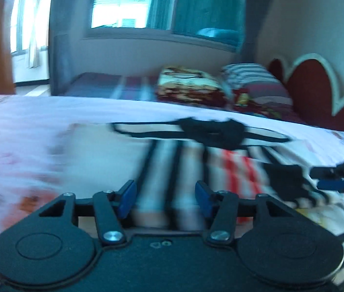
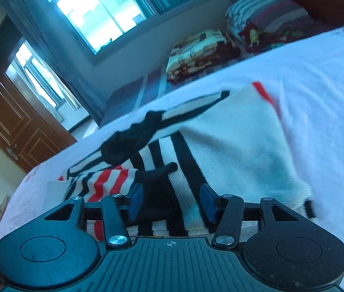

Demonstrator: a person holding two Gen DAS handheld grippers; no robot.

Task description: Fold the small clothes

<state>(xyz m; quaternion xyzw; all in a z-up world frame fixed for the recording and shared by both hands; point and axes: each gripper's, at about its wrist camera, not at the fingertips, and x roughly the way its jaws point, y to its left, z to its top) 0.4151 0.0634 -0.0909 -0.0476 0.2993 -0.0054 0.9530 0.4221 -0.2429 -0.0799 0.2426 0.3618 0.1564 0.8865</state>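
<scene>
Striped knit, black and white with a patch of red bands, lies spread on the pale floral bedsheet (image 1: 25,126) — that's the small garment (image 2: 220,131), partly doubled over, a plain white panel uppermost on its right side in the right wrist view. Black trim bunches at its far edge (image 1: 210,131), thin black straps running off to either side.

Left gripper (image 1: 164,200) hangs low over the near stripes, blue pads (image 1: 125,199) parted, cloth showing under the gap but neither pad pressing on it — released. The picture is smeared with blur, so finer detail is lost.

Right gripper (image 2: 172,203) stands likewise unclenched; a dark fold of the garment rises between its blue pads (image 2: 208,203) and sits close against the left one, though whether it touches I can't tell. From the left wrist view, the right gripper's tips (image 1: 337,177) poke in at the right edge, just beside the garment's black patch.

Writing? A few pale letters on that black tip at the right edge, too blurred to read. Beyond, folded blankets (image 2: 201,53) and a striped pillow (image 1: 254,82) sit under the window (image 2: 94,9).
</scene>
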